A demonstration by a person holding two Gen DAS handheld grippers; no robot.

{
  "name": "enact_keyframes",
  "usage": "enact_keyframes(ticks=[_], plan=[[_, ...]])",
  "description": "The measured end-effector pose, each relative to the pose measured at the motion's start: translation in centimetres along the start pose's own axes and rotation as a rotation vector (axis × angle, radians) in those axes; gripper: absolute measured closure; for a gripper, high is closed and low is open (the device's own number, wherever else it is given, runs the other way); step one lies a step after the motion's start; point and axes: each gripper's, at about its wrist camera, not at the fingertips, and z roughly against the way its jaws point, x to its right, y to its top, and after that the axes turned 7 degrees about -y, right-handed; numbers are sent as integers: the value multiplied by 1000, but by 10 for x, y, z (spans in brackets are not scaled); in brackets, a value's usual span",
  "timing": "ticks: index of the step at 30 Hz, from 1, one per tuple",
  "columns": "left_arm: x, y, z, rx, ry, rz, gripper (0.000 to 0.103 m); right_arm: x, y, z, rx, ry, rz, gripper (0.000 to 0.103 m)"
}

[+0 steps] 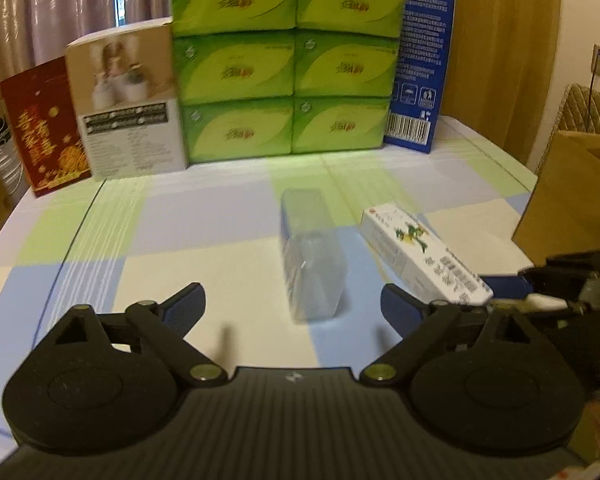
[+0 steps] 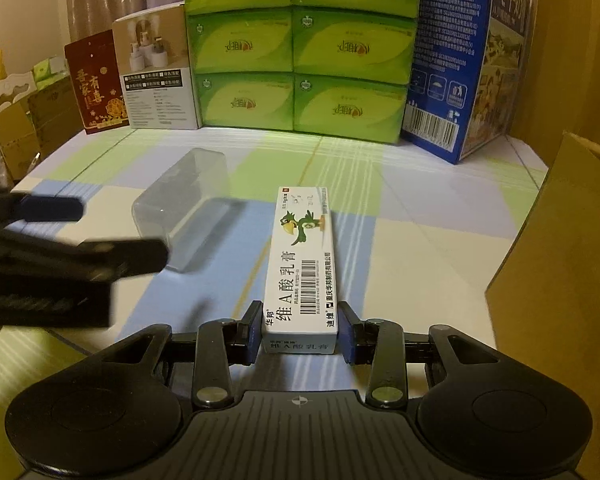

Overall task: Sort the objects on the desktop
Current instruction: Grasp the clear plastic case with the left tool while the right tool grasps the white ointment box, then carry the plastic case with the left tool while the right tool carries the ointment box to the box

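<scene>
White ointment box (image 2: pixel 302 268), green-blue checked tablecloth (image 1: pixel 204 216).

Matte black ribbed left gripper (image 1: pixel 292 304) body, round side hubs, brass-coloured pivot screws, blue-padded fingers (image 1: pixel 400 308), right gripper (image 2: pixel 300 330) alike, crosshair mark

Six green tissue packs (image 1: pixel 236 68), four upright boxes (image 1: pixel 128 100), one ointment box (image 2: pixel 302 264), one clear case (image 2: pixel 184 204).

Cardboard box (image 2: pixel 560 280) cut off rightward.
</scene>
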Motion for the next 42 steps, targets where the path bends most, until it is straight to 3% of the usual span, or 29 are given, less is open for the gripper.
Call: enact_keyframes(ticks=[3, 7, 10, 12, 15, 24, 35, 42], plan=[[2, 3, -12, 10, -18, 30, 20, 5, -1, -2, 6, 1, -12, 68], [7, 4, -28, 6, 3, -13, 32, 8, -1, -2, 13, 2, -27, 68], [9, 6, -36, -9, 27, -52, 48, 7, -3, -5, 1, 3, -26, 68], [10, 8, -38, -23, 32, -57, 66, 6, -4, -6, 7, 1, -11, 68], [10, 7, -36, -43, 41, -45, 77, 7, -4, -5, 1, 8, -17, 68], [17, -20, 12, -105, 66, -22, 78, 2, -11, 13, -38, 49, -9, 68], [55, -67, 106, -154, 73, -15, 78, 9, -59, 90, -167, 93, -22, 68], [71, -97, 136, -177, 90, -10, 78, 5, -86, 126, -203, 134, 15, 64]])
